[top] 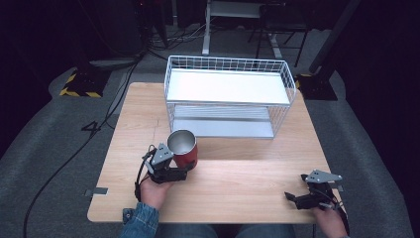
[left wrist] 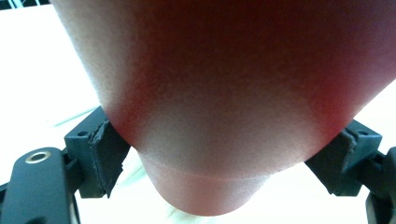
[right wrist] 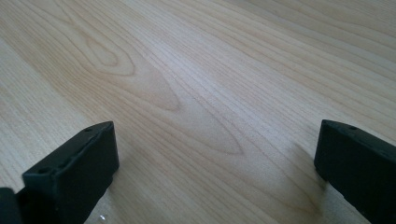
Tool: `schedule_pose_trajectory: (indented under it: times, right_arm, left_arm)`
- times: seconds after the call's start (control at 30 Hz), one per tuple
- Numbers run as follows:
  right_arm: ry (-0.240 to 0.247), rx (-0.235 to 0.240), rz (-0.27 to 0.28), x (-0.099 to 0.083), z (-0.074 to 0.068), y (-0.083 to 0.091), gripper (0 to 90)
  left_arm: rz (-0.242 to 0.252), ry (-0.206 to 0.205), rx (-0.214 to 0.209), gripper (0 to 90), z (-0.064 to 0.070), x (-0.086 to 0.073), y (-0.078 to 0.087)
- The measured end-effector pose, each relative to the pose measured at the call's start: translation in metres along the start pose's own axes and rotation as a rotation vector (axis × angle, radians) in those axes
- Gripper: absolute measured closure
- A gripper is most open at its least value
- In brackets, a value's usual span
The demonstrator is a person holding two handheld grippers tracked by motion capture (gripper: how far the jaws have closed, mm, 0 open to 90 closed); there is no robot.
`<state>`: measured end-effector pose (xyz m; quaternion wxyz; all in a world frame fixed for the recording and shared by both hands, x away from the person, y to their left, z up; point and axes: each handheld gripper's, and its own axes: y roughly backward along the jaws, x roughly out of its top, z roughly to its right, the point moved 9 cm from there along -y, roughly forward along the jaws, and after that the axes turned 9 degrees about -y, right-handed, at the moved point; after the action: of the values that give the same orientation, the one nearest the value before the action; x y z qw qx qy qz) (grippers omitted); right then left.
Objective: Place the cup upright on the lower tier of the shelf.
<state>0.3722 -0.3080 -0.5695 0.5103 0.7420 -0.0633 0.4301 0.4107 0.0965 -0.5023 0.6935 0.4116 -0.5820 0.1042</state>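
High view: the left gripper (top: 184,171) is clamping a red cup (top: 184,148) at lower centre-left of the desk (top: 237,183), below the wire rack (top: 229,95); the right gripper (top: 297,198), lower right, is gaping wide over bare wood

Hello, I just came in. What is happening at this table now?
A person sits at a wooden table with a pair of tongs in each hand. The left tongs are shut on a red metal cup, gripping it low on its body in front of a white wire rack. The right tongs are open and hold nothing, low over bare wood near the table's right front corner.
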Motion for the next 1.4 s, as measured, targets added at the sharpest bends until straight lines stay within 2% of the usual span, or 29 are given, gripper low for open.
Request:
schedule_pose_trajectory:
  times: [0.1, 0.27, 0.53, 0.63, 0.83, 1.07, 1.1, 1.13, 1.17, 1.2, 1.4]
  right_arm:
    - [-0.001, -0.001, 0.000, 0.000, 0.000, 0.000, 0.0]
    - [-0.001, -0.001, 0.000, 0.000, 0.000, 0.000, 0.0]
    - [0.000, -0.001, 0.000, 0.000, 0.000, 0.000, 0.0]
    - [0.000, -0.001, 0.000, 0.000, 0.000, 0.000, 0.0]
    - [0.000, -0.001, 0.000, 0.000, 0.000, 0.000, 0.0]
    - [0.000, 0.000, 0.000, 0.000, 0.000, 0.000, 0.0]
    - [0.000, 0.000, 0.000, 0.000, 0.000, 0.000, 0.0]
    - [0.000, -0.001, 0.000, 0.000, 0.000, 0.000, 0.0]
    - [0.000, 0.000, 0.000, 0.000, 0.000, 0.000, 0.0]
    - [0.000, -0.001, 0.000, 0.000, 0.000, 0.000, 0.0]
    - [0.000, 0.000, 0.000, 0.000, 0.000, 0.000, 0.0]
  left_arm:
    - [0.006, -0.011, -0.005, 16.9, 0.001, 0.007, 0.000]
    - [0.018, -0.032, -0.025, 16.9, 0.004, 0.029, -0.002]
    - [0.034, -0.058, -0.063, 16.9, 0.009, 0.058, -0.014]
    - [0.032, -0.063, -0.074, 16.9, 0.010, 0.064, -0.018]
    - [0.024, -0.084, -0.103, 16.9, 0.014, 0.076, -0.036]
    - [0.005, -0.095, -0.139, 16.9, 0.023, 0.088, -0.066]
    - [0.005, -0.095, -0.139, 16.9, 0.023, 0.088, -0.066]
    - [0.003, -0.099, -0.139, 16.9, 0.023, 0.090, -0.075]
    - [0.003, -0.099, -0.139, 16.9, 0.023, 0.090, -0.075]
    - [-0.005, -0.098, -0.142, 16.9, 0.022, 0.090, -0.083]
    - [-0.017, -0.094, -0.141, 16.9, 0.018, 0.088, -0.104]
